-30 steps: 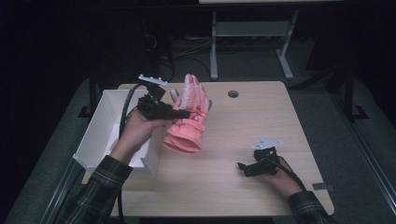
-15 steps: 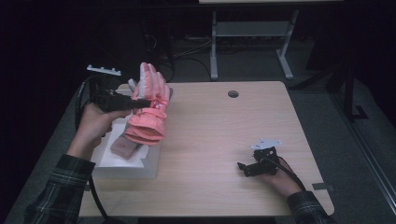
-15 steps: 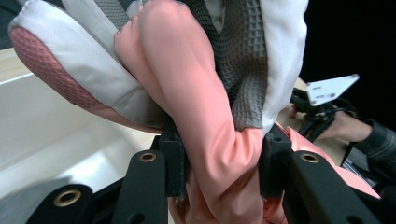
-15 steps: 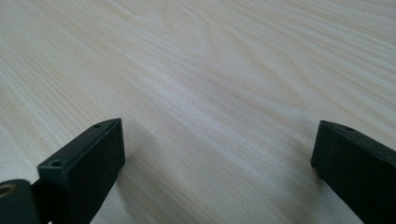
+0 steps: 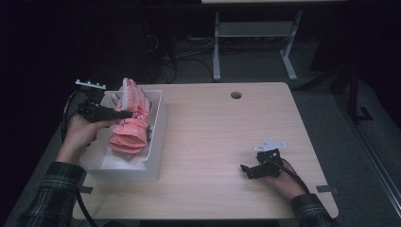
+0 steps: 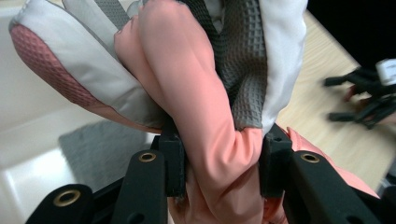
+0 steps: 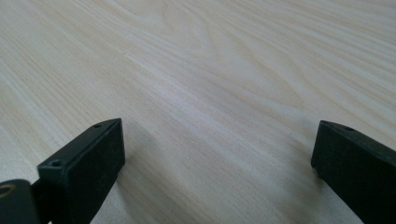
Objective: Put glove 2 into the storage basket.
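- Now the left gripper [image 5: 124, 114] has its jaws clamped on a pink and white glove [image 5: 130, 120], holding it over the open white box [image 5: 157, 135] at the table's left edge.
- Seen from the left gripper view, the glove [image 6: 205, 107] bulges up between the two black jaws, its pink fabric pinched tight between them (grey waffle-textured palm patch on one side, pale grey fingers on the other).
- Glove's cuff end hangs down inside the box, fingers pointing up and away from the person; whether it touches the box floor I cannot tell.
- A grey pad [image 6: 100, 151] lies on the floor of the box [image 6: 28, 126], below the glove.
- Right gripper [image 5: 252, 169] sits low on the wooden table [image 5: 222, 132], near the front right corner, well apart from the box.
- Its jaws stand wide apart in the right gripper view [image 7: 217, 154], with bare wood grain of the table [image 7: 210, 70] between them.
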`<action>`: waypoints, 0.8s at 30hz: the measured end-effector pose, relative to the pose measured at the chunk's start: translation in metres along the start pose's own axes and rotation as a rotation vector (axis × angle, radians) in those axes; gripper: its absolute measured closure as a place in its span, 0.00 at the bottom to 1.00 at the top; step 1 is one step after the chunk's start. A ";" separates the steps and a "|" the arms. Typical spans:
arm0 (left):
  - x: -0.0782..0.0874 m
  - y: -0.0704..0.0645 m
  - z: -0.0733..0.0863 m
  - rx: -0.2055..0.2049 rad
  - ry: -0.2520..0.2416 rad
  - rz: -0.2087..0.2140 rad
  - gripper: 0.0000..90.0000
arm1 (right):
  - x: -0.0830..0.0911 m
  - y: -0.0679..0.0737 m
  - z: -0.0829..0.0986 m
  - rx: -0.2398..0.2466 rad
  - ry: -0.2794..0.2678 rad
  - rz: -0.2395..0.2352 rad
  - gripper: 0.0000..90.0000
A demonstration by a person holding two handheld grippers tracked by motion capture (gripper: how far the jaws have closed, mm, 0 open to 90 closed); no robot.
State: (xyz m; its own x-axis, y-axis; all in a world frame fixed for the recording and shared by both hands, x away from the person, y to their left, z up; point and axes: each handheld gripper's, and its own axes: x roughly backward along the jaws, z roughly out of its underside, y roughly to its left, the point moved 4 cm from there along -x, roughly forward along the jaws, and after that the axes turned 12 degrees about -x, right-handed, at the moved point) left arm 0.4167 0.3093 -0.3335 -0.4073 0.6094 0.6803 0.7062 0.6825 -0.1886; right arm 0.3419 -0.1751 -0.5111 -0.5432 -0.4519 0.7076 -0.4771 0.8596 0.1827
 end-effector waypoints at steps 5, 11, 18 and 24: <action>-0.031 0.009 0.018 0.019 0.057 0.024 0.68 | 0.000 0.000 0.000 0.000 0.000 0.000 0.02; -0.066 0.016 0.036 0.033 0.117 0.045 0.67 | 0.000 0.000 0.000 0.000 0.000 0.000 0.02; -0.086 0.017 0.051 0.042 0.146 0.067 0.65 | 0.000 0.000 0.000 -0.001 0.000 0.000 0.02; -0.084 0.021 0.055 0.061 0.114 0.056 0.41 | 0.000 0.000 0.000 -0.001 0.000 0.000 0.02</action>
State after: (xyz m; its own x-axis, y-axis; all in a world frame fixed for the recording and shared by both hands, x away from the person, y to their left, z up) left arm 0.4342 0.2948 -0.4341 -0.2969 0.5999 0.7430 0.6879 0.6740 -0.2692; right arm 0.3418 -0.1751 -0.5111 -0.5432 -0.4518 0.7077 -0.4767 0.8598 0.1831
